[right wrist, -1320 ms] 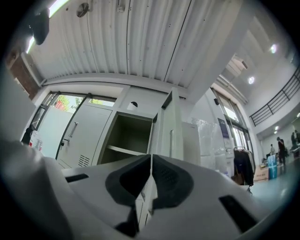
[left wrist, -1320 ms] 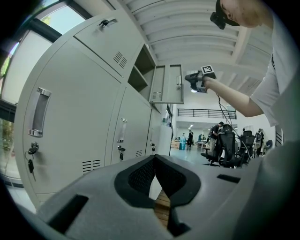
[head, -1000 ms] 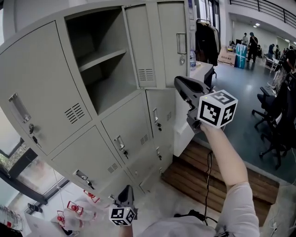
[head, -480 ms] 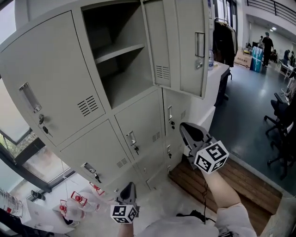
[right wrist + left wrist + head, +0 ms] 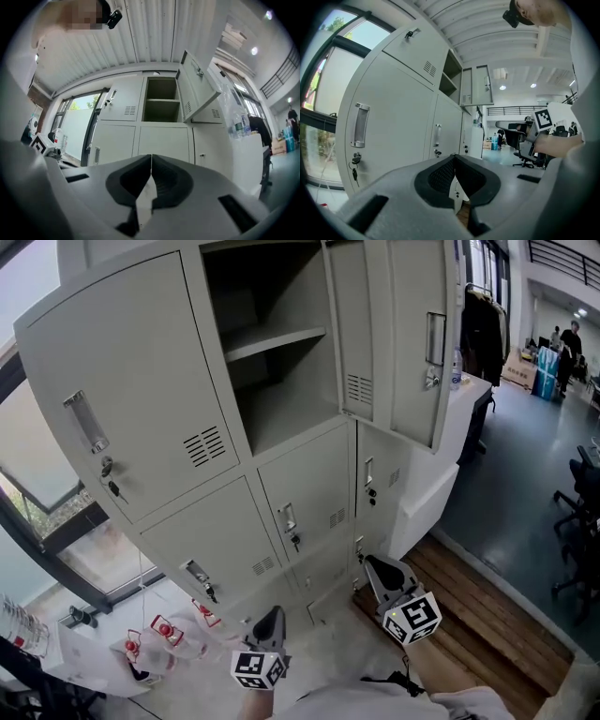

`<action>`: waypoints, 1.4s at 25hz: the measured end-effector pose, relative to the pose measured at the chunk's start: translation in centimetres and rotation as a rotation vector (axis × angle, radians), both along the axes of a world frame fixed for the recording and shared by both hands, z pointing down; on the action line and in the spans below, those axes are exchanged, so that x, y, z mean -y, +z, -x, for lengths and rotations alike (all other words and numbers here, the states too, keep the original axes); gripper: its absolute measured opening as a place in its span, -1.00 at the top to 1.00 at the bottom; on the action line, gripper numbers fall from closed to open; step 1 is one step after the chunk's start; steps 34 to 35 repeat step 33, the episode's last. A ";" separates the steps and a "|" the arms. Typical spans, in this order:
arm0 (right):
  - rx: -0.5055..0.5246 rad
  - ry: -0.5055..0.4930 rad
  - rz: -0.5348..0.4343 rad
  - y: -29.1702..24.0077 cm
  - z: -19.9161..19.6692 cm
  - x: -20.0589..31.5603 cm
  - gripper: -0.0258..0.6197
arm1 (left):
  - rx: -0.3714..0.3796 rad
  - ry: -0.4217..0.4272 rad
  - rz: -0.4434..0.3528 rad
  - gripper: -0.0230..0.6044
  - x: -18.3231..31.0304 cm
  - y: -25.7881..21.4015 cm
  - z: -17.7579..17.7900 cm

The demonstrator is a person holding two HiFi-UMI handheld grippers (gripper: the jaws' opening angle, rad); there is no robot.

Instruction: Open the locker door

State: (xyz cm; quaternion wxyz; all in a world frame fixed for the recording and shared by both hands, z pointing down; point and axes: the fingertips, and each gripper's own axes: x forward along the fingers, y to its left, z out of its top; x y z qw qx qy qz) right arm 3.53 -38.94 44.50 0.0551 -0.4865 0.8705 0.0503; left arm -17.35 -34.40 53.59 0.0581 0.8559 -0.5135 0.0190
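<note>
Grey metal locker door (image 5: 412, 343) stands swung wide open, just right of its shelved compartment (image 5: 281, 371). Well below the door, the right gripper (image 5: 371, 563) has its jaws pressed together on nothing. Lower and left of the door, the left gripper (image 5: 271, 615) is likewise closed and empty.

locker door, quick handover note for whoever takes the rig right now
Left gripper: shut, empty, held low.
Right gripper: shut, empty, low, clear of the door.
Locker door: top row, swung wide open to the right. Its compartment shows one shelf with nothing visible on it.
Done: the door is open.
Left: nothing on the door, as far as I can see. The other lockers are closed.
</note>
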 end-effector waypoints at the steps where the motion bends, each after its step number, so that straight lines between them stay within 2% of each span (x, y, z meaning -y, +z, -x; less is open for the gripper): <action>1: -0.005 -0.001 0.011 0.6 0.4 -0.1 0.87 | -0.001 -0.002 0.001 0.92 0.0 0.1 0.0; 7: 0.027 -0.006 0.088 3.7 1.8 -0.5 0.88 | 0.000 -0.011 -0.002 0.92 -0.1 0.1 0.1; 12: -0.001 -0.011 0.073 3.9 2.9 -0.9 0.88 | -0.003 -0.024 -0.002 0.92 -0.3 0.1 0.3; 35: 0.040 -0.039 0.127 5.1 3.0 -1.3 0.88 | -0.004 -0.025 -0.009 0.92 -0.4 -0.2 0.1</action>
